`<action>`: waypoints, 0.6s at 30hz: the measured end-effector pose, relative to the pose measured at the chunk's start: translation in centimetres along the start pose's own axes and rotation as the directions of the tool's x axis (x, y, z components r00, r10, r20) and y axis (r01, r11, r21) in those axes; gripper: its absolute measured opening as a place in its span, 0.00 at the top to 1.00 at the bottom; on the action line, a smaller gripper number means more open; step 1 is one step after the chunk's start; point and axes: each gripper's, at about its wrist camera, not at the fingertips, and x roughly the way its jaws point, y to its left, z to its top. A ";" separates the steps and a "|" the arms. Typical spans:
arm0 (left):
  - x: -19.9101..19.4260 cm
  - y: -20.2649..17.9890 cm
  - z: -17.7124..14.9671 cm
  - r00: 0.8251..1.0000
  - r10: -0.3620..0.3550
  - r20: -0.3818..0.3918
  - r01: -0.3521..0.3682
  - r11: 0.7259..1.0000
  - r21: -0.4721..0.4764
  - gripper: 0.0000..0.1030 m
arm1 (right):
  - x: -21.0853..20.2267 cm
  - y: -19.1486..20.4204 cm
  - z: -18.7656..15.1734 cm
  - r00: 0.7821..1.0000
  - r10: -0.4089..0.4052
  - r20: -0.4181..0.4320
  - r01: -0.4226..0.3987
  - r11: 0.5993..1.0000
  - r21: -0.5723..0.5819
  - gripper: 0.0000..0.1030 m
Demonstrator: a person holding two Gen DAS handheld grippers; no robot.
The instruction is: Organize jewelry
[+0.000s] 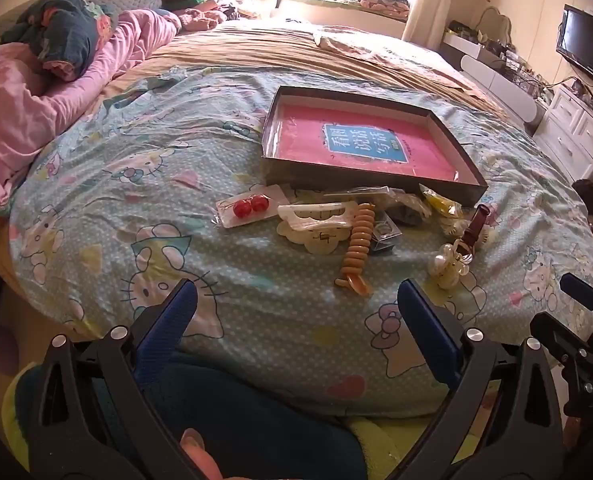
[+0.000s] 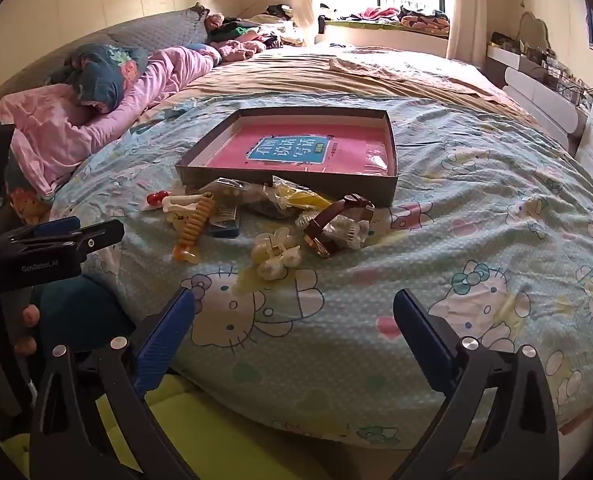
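Observation:
A shallow dark box point(image 1: 372, 184) point(image 2: 292, 179) with a pink book in its bottom lies on the bed. In front of it is a jewelry pile: red ball earrings on a card point(image 1: 250, 206) point(image 2: 156, 197), an orange spiral hair tie point(image 1: 359, 240) point(image 2: 194, 226), a white hair clip point(image 1: 316, 214), a pearl clip point(image 1: 448, 264) point(image 2: 274, 256), a brown-strap watch point(image 1: 476, 226) point(image 2: 332, 220) and small plastic bags. My left gripper point(image 1: 296, 300) is open and empty, near the bed's front edge. My right gripper point(image 2: 294, 306) is open and empty, just short of the pearl clip.
The bedspread point(image 2: 476, 240) has a cartoon cat print. Pink bedding and pillows point(image 1: 56, 92) lie at the left. A white dresser point(image 1: 576, 136) and a TV point(image 1: 588, 48) stand at the right. The left gripper's body shows in the right wrist view point(image 2: 56, 248).

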 end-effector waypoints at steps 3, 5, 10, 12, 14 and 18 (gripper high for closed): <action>0.0 0.0 0.0 1.000 0.004 0.002 -0.004 1.000 -0.001 0.09 | 0.0 -0.1 -0.1 1.000 0.007 0.000 -0.007 1.000 0.005 0.04; 0.1 0.0 0.1 1.000 0.005 -0.001 -0.005 1.000 -0.003 0.09 | 0.0 -0.2 -0.2 1.000 0.005 -0.001 -0.005 1.000 0.003 0.04; -0.1 -0.4 0.0 1.000 0.000 0.008 0.000 1.000 -0.001 0.09 | -0.6 0.7 0.1 1.000 0.007 0.007 -0.007 1.000 -0.005 0.04; -0.2 -0.5 0.0 1.000 -0.001 0.009 0.001 1.000 -0.001 0.09 | -0.7 0.7 0.2 1.000 0.007 0.007 -0.006 1.000 -0.004 0.04; -0.1 -0.4 0.1 1.000 -0.002 0.009 0.002 1.000 -0.002 0.09 | -0.6 0.7 0.3 1.000 0.005 0.004 -0.004 1.000 -0.007 0.04; -0.2 -0.4 0.2 1.000 -0.006 0.014 0.006 1.000 -0.001 0.09 | -0.5 0.8 0.2 1.000 0.005 0.009 -0.005 1.000 -0.010 0.04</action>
